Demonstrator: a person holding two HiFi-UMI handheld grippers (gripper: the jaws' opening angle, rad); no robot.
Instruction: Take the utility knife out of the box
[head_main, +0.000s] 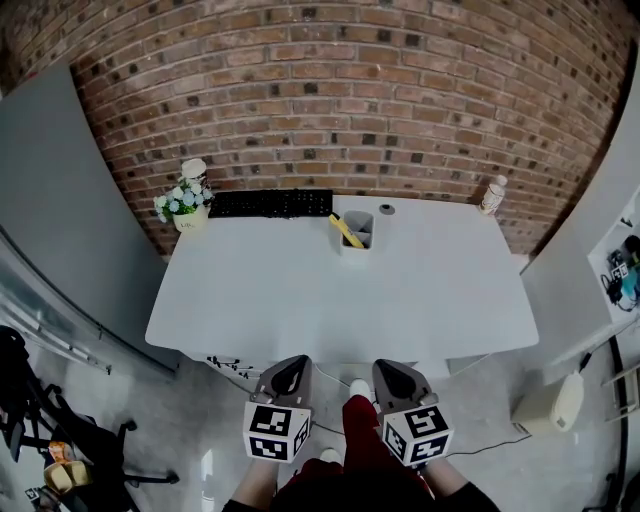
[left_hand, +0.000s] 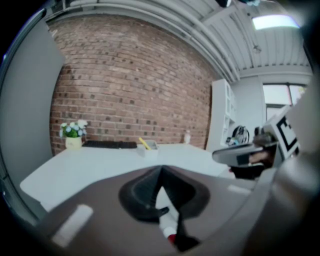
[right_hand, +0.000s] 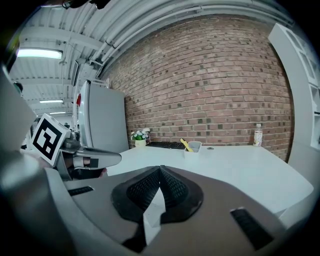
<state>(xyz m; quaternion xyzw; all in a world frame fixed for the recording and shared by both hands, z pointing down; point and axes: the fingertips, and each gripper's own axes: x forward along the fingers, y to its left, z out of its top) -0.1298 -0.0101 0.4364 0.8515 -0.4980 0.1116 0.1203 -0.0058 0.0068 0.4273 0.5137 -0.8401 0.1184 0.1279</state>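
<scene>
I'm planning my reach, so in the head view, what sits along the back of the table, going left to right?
Flower pot → keyboard → box with the yellow knife in it → small round disc → bottle.

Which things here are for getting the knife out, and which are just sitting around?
For the job:
- knife, yellow, sticking out of the box
- box
- left tongs and right tongs, both shut and empty, short of the table

Just sitting around:
- keyboard
- flowers
- bottle
</scene>
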